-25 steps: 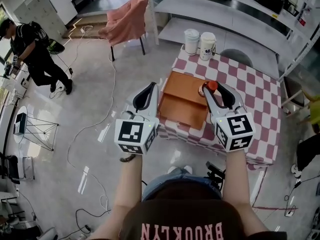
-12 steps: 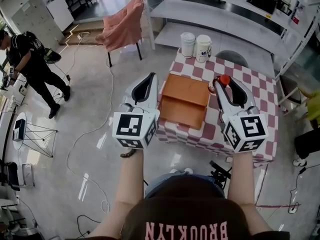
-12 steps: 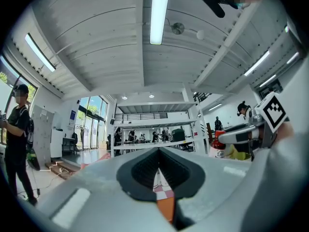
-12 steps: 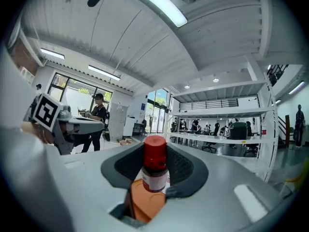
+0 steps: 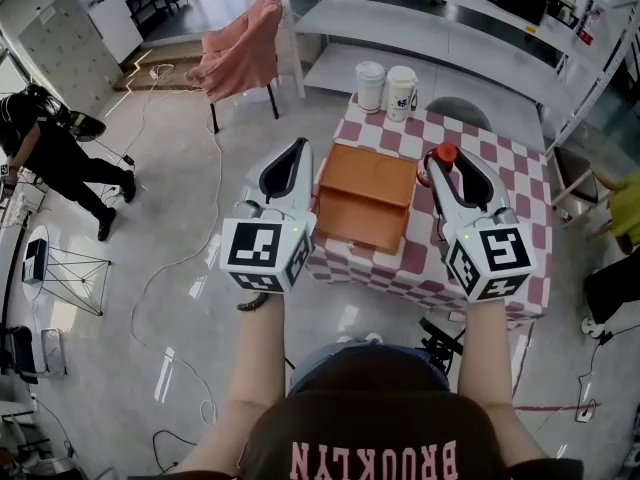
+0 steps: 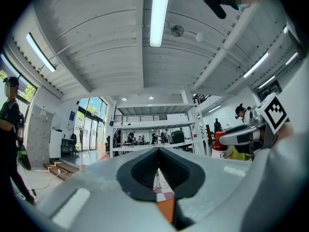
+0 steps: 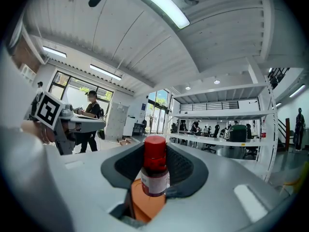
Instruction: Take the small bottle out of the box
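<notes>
The small bottle (image 5: 446, 153), red-capped with a white label, hangs in the air right of the box, and my right gripper (image 5: 444, 160) is shut on it. In the right gripper view the bottle (image 7: 154, 173) stands upright between the black pads of the right gripper (image 7: 155, 151). The brown box (image 5: 365, 203) lies open on the checked table (image 5: 505, 193). My left gripper (image 5: 297, 150) hovers at the box's left edge, off the table. Its tips meet with nothing held; in its own view the left gripper (image 6: 158, 150) shows the box (image 6: 167, 210) below.
Two white cups (image 5: 386, 86) stand at the table's far edge. A chair draped in pink cloth (image 5: 245, 53) is at the far left, metal shelves (image 5: 450, 28) are behind the table. A person (image 5: 50, 153) stands far left. Cables trail over the floor (image 5: 190, 258).
My right gripper has carried the bottle from the box's right edge farther right and away from it. The left gripper has hardly moved. The person at the left has walked a little.
</notes>
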`<state>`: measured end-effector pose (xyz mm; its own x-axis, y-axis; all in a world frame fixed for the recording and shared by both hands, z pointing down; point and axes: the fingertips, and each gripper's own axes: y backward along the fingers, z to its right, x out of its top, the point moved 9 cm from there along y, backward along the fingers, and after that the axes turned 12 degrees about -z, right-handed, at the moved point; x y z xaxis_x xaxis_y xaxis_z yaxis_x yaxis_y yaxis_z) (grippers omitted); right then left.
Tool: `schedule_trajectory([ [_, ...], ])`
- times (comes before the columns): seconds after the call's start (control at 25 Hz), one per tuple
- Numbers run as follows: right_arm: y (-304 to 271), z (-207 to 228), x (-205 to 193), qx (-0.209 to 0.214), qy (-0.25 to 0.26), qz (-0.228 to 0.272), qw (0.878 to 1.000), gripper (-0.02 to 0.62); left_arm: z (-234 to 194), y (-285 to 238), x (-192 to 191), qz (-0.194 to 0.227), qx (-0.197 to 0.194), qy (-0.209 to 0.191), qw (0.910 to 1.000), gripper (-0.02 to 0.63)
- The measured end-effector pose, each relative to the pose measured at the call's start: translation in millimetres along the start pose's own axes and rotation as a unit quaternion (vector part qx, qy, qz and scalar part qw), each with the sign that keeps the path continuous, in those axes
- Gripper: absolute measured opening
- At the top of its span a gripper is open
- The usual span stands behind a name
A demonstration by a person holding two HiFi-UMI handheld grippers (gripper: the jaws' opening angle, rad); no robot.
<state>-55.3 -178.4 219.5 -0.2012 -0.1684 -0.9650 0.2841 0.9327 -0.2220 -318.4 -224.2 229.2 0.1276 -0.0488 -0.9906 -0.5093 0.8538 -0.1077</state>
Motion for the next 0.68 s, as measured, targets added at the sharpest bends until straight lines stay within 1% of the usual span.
schedule_trajectory([
  [0.68,10.2,6.2,2.8,-0.011,-0.003,0.009,1.000,0.137,1.7,0.3,6.4,0.010,-0.003,-0.005,0.9999,-0.002],
])
